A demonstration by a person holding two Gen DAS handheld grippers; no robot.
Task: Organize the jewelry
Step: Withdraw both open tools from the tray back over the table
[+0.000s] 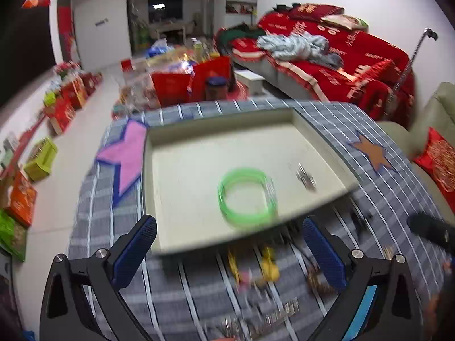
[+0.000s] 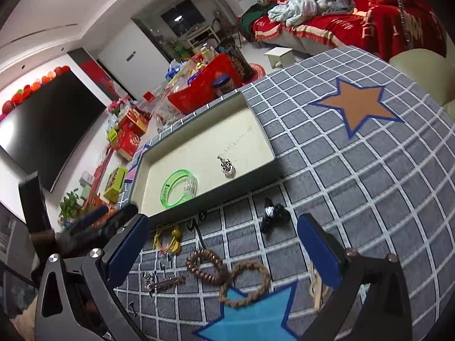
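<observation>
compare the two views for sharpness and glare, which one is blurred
Left wrist view: motion-blurred, the green bangle and tray rim smeared. Right wrist view: sharp, bead bracelets crisp, ceiling light glare top left; both bend the gridded cloth.

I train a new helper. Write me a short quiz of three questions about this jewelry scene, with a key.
1. True or false: the green bangle lies inside the tray.
2. Which lies beside the bangle in the tray? A) a silver pendant B) a watch C) a comb
3. Fill in: the two brown bead bracelets lie on the ______, outside the tray.

Key
1. True.
2. A.
3. Checked cloth. The black hair clip lies there too, and both the left gripper and right gripper are open and empty.
</observation>
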